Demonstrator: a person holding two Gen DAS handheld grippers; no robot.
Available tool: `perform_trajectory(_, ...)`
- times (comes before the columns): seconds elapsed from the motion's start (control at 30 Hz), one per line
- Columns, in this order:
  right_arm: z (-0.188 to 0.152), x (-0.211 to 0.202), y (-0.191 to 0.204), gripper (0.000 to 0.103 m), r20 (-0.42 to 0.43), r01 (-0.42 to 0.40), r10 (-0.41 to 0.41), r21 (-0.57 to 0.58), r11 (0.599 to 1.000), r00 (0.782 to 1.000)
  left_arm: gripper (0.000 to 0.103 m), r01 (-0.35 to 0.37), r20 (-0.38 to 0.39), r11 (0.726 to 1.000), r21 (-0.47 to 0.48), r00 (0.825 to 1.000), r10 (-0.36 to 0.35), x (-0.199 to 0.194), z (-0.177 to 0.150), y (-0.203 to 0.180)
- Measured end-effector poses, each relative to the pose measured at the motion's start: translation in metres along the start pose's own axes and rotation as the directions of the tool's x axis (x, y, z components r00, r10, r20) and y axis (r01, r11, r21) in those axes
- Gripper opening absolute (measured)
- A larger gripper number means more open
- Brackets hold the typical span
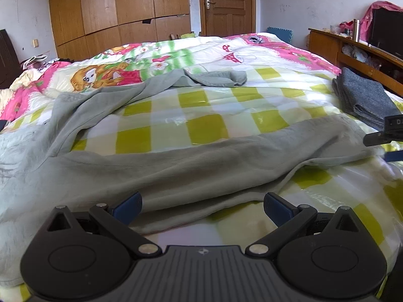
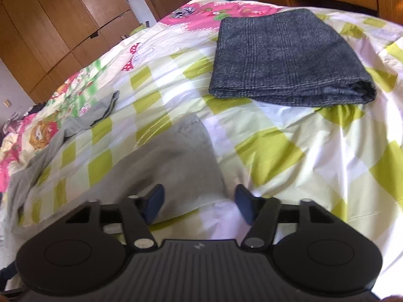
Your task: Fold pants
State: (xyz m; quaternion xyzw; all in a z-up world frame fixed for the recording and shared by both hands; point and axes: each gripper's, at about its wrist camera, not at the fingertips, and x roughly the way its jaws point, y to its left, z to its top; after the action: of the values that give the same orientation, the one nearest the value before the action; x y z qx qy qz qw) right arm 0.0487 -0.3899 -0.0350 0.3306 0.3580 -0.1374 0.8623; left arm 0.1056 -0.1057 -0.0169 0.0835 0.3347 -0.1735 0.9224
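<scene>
Both grippers hover low over the bed (image 1: 201, 115). The left gripper (image 1: 202, 207) and right gripper (image 2: 199, 202) each gape with nothing clamped. Grey pants (image 1: 176, 161) sprawl unfolded just beyond them, a folded dark cloth (image 2: 284, 58) farther off.

Soft, matt grey-green cloth in the pants (image 1: 176, 166), lightly creased, thin, with stitched seams. Sheeny, smooth printed cotton in the quilt cover (image 1: 201, 115), glinting on its yellow-green checks under daylight; coarse, woolly, dark grey checked fabric in the folded garment (image 2: 284, 58), matt and rough-looking. Matt black moulded plastic with ribbed grooves on the left gripper (image 1: 202, 207) and right gripper (image 2: 199, 202), small bright metal pins at the pivots, dull blue pads on the fingers (image 1: 128, 207); warm, semi-gloss wood grain on the wardrobe (image 1: 113, 10) and door (image 1: 228, 2).
</scene>
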Motion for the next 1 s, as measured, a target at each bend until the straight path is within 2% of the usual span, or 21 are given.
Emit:
perform_trajectory(0.07,0.000,0.008,-0.002,0.026,-0.019,-0.009,0.010,0.041,0.999,1.000,0.103,-0.005,0.000,1.000,0.027,1.000,0.005,0.000,0.000,-0.006)
perform_trajectory(0.17,0.007,0.014,-0.012,0.006,-0.033,-0.052,0.057,0.136,0.989,0.998,0.103,-0.007,-0.009,0.998,0.054,1.000,0.007,-0.001,0.001,-0.011)
perform_trajectory(0.23,0.015,0.006,-0.018,0.005,-0.023,-0.091,0.096,0.162,0.983,0.995,0.103,-0.010,-0.002,0.998,0.068,1.000,0.010,-0.005,0.002,-0.013)
perform_trajectory(0.37,0.040,-0.036,-0.018,0.004,0.057,-0.095,0.091,0.065,0.993,0.994,0.103,-0.003,0.019,0.997,0.079,1.000,0.002,-0.011,0.008,-0.014)
perform_trajectory(0.43,0.052,-0.054,-0.018,0.004,0.091,-0.036,0.036,-0.001,0.999,0.995,0.103,0.010,0.042,0.997,0.081,0.999,-0.014,-0.017,0.010,-0.016)
perform_trajectory(0.47,0.056,-0.054,-0.016,0.005,0.074,0.021,-0.016,-0.071,0.997,0.997,0.103,0.016,0.053,0.996,0.084,0.998,-0.020,-0.019,0.011,-0.017)
perform_trajectory(0.53,0.055,-0.044,-0.018,0.007,0.016,0.129,-0.128,-0.137,0.982,0.992,0.103,0.025,0.056,0.995,0.094,0.998,-0.031,-0.019,0.007,-0.018)
perform_trajectory(0.57,0.051,-0.035,-0.018,0.013,-0.032,0.181,-0.190,-0.179,0.967,0.981,0.103,0.028,0.044,0.995,0.101,0.998,-0.032,-0.016,0.004,-0.019)
perform_trajectory(0.6,0.045,-0.026,-0.016,0.016,-0.058,0.252,-0.274,-0.250,0.935,0.960,0.103,0.032,0.019,0.994,0.108,0.999,-0.034,-0.011,-0.002,-0.019)
perform_trajectory(0.67,0.035,-0.025,-0.009,0.024,-0.002,0.330,-0.351,-0.336,0.882,0.936,0.103,0.050,-0.045,0.993,0.104,0.998,-0.045,-0.004,-0.013,-0.015)
perform_trajectory(0.7,0.031,-0.030,-0.005,0.024,0.038,0.356,-0.367,-0.356,0.864,0.929,0.103,0.056,-0.074,0.994,0.099,0.996,-0.049,-0.003,-0.019,-0.010)
perform_trajectory(0.8,0.026,-0.047,0.010,0.024,0.111,0.395,-0.383,-0.370,0.841,0.917,0.103,0.018,-0.081,0.998,0.059,0.997,-0.014,-0.015,-0.033,0.013)
perform_trajectory(0.87,0.018,-0.058,0.027,0.024,0.128,0.369,-0.348,-0.409,0.835,0.929,0.103,-0.029,-0.061,0.999,0.041,0.998,0.032,-0.027,-0.039,0.031)
perform_trajectory(0.93,0.008,-0.068,0.049,0.024,0.115,0.302,-0.280,-0.429,0.852,0.953,0.103,-0.083,-0.043,0.996,0.036,0.995,0.085,-0.037,-0.049,0.051)
perform_trajectory(1.0,-0.007,-0.075,0.069,0.024,0.067,0.212,-0.204,-0.445,0.870,0.977,0.103,-0.106,-0.087,0.994,0.013,0.990,0.107,-0.038,-0.061,0.070)
